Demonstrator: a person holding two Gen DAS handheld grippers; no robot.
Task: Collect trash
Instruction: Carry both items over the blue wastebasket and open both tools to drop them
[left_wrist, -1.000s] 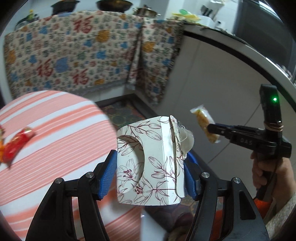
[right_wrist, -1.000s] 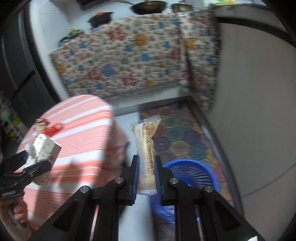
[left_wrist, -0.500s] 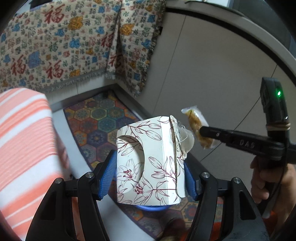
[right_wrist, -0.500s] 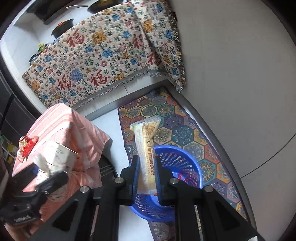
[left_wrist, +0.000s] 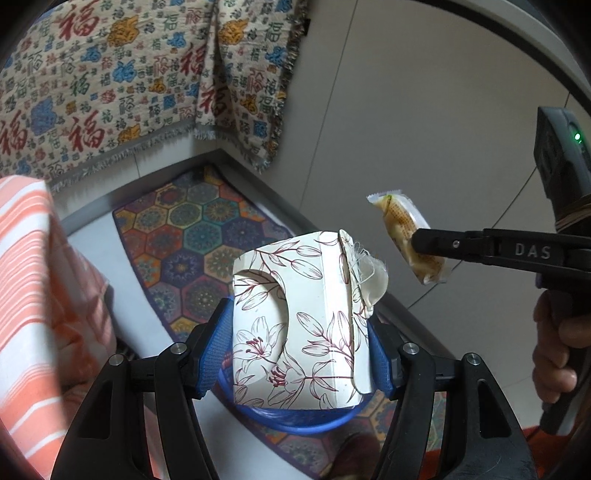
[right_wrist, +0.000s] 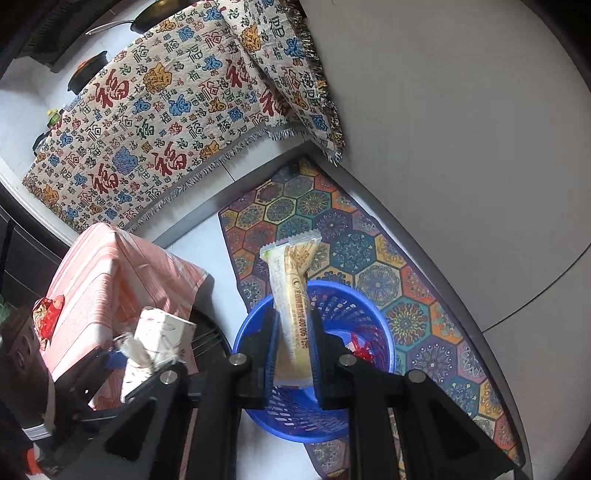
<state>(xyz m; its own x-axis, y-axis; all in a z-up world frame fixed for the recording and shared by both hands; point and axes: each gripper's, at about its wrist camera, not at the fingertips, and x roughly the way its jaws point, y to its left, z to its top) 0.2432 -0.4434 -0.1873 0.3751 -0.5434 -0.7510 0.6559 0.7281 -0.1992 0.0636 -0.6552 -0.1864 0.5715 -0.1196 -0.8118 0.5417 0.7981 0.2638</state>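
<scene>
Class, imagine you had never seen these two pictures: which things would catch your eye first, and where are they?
First, the floral tissue box clamped in the left tool, filling the left view. Next, the snack wrapper gripped by the right tool, hanging over the blue basket on the hexagon-patterned rug.

2 grippers (left_wrist: 299, 354) (right_wrist: 293, 354), 1 floral box (left_wrist: 299, 332), 1 snack packet (right_wrist: 291, 310), 1 blue basket (right_wrist: 373, 325), 1 red wrapper (right_wrist: 48, 314).
</scene>
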